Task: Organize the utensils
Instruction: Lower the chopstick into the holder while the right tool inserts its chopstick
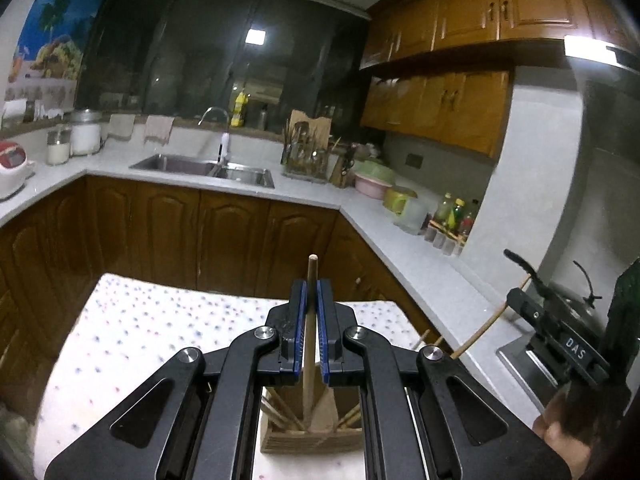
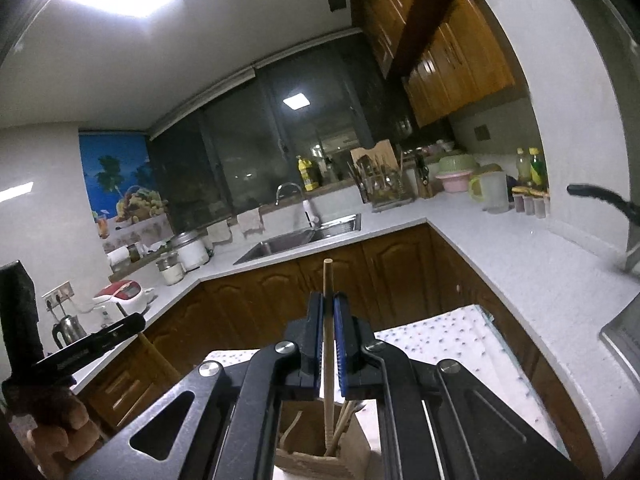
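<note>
Two grippers each clamp a single wooden chopstick. The left gripper (image 1: 312, 288) has its blue-padded jaws pressed together on a chopstick (image 1: 309, 344) standing upright, its tip rising clear above the fingertips. Its lower end drops toward a wooden utensil holder (image 1: 308, 436), which sits directly beneath the gripper on a dotted cloth (image 1: 160, 328); the black linkage hides most of the holder, so whether the stick still touches inside cannot be told. More chopsticks (image 1: 280, 412) lean in that holder.

The right gripper (image 2: 329, 308) is likewise closed on its own chopstick (image 2: 328, 360), above the same holder (image 2: 320, 452), whose base is cut off by the frame edge. Other sticks (image 2: 344, 420) slant beside it.

Beyond the holder, brown cabinet doors (image 1: 224, 236) run under a pale counter with a steel sink (image 1: 208, 168); a crowded utensil rack (image 1: 306, 152) stands past the sink, its contents blurred.
</note>
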Demonstrator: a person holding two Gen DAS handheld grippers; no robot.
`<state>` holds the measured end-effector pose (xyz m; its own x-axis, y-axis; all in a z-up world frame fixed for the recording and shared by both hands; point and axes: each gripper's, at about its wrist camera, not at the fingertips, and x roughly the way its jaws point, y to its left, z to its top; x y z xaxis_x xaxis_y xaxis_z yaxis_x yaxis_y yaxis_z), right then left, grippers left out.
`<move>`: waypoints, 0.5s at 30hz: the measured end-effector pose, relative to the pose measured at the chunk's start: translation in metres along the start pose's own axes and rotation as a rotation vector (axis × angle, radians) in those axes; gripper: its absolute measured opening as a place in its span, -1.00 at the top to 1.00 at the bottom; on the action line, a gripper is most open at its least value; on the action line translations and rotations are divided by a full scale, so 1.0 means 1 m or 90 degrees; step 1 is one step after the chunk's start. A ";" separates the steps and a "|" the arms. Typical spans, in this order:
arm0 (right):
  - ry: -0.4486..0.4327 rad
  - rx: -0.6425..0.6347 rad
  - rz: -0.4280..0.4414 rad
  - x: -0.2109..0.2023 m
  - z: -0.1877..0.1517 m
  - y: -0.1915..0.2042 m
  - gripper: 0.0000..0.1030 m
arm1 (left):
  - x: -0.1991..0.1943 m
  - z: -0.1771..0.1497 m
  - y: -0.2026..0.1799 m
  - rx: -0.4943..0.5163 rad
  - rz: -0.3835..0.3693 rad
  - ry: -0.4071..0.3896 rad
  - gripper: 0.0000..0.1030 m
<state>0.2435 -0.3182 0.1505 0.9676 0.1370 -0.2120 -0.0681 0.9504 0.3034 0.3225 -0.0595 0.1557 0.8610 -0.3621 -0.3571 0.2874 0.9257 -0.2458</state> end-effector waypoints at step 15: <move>0.108 0.019 -0.004 0.047 -0.068 -0.013 0.89 | 0.032 -0.073 0.013 -0.006 0.011 0.085 0.90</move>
<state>0.2732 -0.3052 0.0732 0.9132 0.1780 -0.3666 -0.0518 0.9430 0.3287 0.3228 -0.0673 0.0753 0.8023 -0.3579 -0.4776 0.2683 0.9311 -0.2471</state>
